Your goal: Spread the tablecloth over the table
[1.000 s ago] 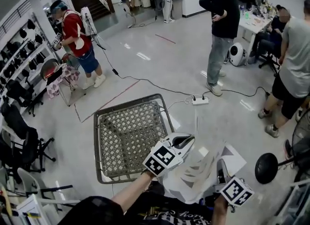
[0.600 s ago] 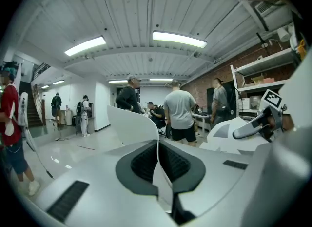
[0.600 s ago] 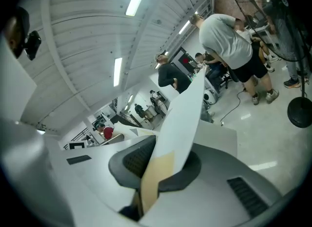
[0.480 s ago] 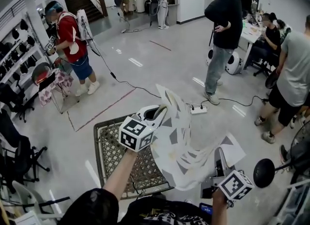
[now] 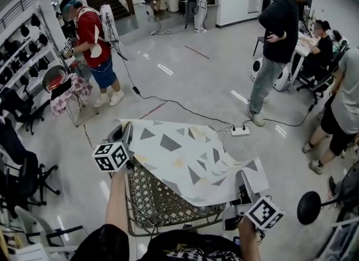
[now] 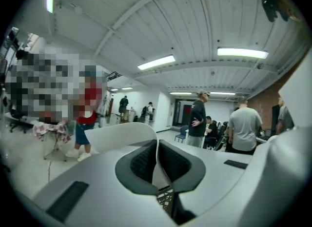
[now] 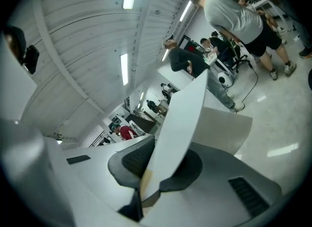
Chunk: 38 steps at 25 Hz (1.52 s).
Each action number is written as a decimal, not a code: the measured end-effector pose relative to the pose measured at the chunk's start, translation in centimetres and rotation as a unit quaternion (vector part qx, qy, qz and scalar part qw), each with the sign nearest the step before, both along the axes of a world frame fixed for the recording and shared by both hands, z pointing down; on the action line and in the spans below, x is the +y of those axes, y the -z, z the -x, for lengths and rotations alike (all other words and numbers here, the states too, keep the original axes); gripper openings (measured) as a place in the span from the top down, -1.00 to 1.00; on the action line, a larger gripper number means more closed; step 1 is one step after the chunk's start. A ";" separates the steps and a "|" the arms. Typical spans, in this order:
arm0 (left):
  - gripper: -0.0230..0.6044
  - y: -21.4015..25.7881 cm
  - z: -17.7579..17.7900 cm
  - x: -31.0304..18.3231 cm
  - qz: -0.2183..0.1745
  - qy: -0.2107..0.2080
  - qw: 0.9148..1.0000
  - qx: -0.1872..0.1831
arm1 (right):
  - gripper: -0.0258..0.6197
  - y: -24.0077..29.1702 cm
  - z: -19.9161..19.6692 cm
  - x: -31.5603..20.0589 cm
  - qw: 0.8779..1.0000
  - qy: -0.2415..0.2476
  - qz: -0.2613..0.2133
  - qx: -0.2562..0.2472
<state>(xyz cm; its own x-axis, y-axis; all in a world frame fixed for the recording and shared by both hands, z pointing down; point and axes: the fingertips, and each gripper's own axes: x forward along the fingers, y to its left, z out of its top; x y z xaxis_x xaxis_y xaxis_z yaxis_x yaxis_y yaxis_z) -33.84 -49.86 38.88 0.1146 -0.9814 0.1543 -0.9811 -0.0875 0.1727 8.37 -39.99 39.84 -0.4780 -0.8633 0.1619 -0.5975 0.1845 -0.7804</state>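
The tablecloth [image 5: 185, 159], white with grey and tan triangles, hangs stretched out flat above the woven-mesh table [image 5: 162, 204] and hides most of its top. My left gripper [image 5: 128, 136] is at the cloth's far left corner, shut on the edge. In the left gripper view the thin cloth [image 6: 122, 135] runs up from between the left gripper's [image 6: 156, 162] dark pads. My right gripper [image 5: 242, 187] holds the near right corner. Its jaws are opening slightly, with the cloth [image 7: 180, 118] still pinched between the right gripper's [image 7: 155, 165] pads.
A power strip [image 5: 241, 131] and its cable lie on the floor just beyond the table. A person in a red shirt [image 5: 92, 41] stands at the far left by a small folding table [image 5: 67, 88]. More people [image 5: 275, 46] stand at the right. Black chairs [image 5: 22, 164] line the left wall.
My left gripper has swung far to the left with its corner, and the bunched cloth has opened into a flat sheet over the table. My right gripper shifted a little.
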 end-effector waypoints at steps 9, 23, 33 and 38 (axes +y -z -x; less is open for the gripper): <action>0.81 -11.9 10.0 9.7 0.112 0.114 0.985 0.067 | 0.82 -5.5 4.6 1.3 0.994 0.068 0.091 0.001; 0.81 -17.6 16.9 17.4 0.129 0.178 0.963 0.155 | 0.85 -8.8 11.5 4.5 0.982 0.135 0.134 0.001; 0.81 -22.6 17.7 28.7 0.159 0.242 0.939 0.186 | 0.85 -13.1 11.8 8.4 0.973 0.145 0.179 0.014; 0.81 -26.6 16.7 36.6 0.170 0.286 0.919 0.210 | 0.85 -17.4 11.2 12.5 0.964 0.161 0.213 0.007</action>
<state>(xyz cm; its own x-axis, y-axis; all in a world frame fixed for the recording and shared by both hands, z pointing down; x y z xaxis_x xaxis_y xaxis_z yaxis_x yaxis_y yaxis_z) -50.59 -13.26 65.51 -0.2851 -0.8034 0.5228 -0.6902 0.5505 0.4696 -2.83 -27.44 57.22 -0.7051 -0.5249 0.4768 -0.5739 0.0275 -0.8185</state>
